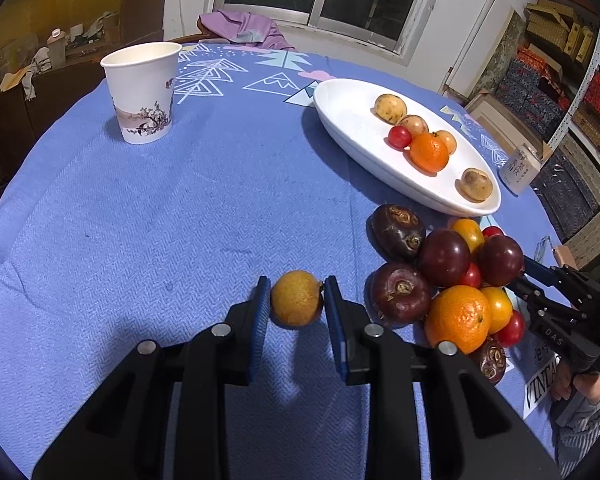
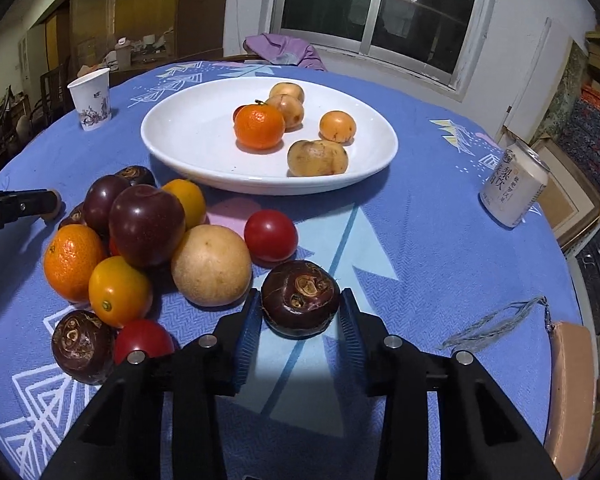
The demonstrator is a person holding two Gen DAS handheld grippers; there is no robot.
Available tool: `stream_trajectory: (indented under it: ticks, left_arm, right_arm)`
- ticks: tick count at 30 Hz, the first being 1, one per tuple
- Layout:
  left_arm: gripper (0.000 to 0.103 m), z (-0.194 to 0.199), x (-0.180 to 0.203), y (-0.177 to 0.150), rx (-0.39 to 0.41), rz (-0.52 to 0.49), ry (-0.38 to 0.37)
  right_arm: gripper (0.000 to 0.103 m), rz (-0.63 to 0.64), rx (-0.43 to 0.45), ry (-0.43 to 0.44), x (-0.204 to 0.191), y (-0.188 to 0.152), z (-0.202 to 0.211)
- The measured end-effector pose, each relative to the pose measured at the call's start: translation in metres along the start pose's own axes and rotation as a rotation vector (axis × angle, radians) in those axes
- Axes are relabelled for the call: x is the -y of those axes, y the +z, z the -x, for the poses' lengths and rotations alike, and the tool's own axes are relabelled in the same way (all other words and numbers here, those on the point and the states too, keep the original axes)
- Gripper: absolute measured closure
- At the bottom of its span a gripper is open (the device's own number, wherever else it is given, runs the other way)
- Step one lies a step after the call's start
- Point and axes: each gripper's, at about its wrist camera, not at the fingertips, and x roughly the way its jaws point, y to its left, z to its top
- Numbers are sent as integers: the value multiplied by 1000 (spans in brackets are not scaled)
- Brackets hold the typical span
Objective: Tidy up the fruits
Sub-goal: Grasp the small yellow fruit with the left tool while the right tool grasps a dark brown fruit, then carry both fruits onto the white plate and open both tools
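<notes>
My left gripper (image 1: pixel 297 283) is shut on a small yellow-brown fruit (image 1: pixel 296 299) that rests on the blue cloth. In the right wrist view my right gripper (image 2: pixel 300 293) is shut on a dark brown water chestnut (image 2: pixel 300 298) on the cloth; both pads touch its sides. Left of it lies a pile of fruit (image 2: pixel 140 232): dark plums, oranges, red tomatoes, more water chestnuts and a pale round fruit (image 2: pixel 211 266). The white oval plate (image 2: pixel 172 152) behind holds a mandarin (image 2: pixel 259 126) and several yellow-brown fruits. The left wrist view shows the same plate (image 1: pixel 340 120) and pile (image 1: pixel 444 276).
A paper cup (image 1: pixel 140 92) stands at the far left of the round table. A drink can (image 2: pixel 514 184) stands at the right edge, past the plate. A purple garment (image 2: pixel 284 50) hangs on a chair behind the table. Shelves with boxes fill the right wall.
</notes>
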Motion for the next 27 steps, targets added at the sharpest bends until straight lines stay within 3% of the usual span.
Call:
stream_trajectory:
  ticks: [11,18,27]
  left_arm:
    - [76,8,1,8,31,18,-8]
    - [76,4,40,58,57,-29,-42]
    - [76,-50,93,110,28,-42,-101]
  right_arm:
    - [62,-171,77,37,37,3,27]
    - [62,-270,99,149,55,33,36]
    - [62,-233,46,251,25,91,-8]
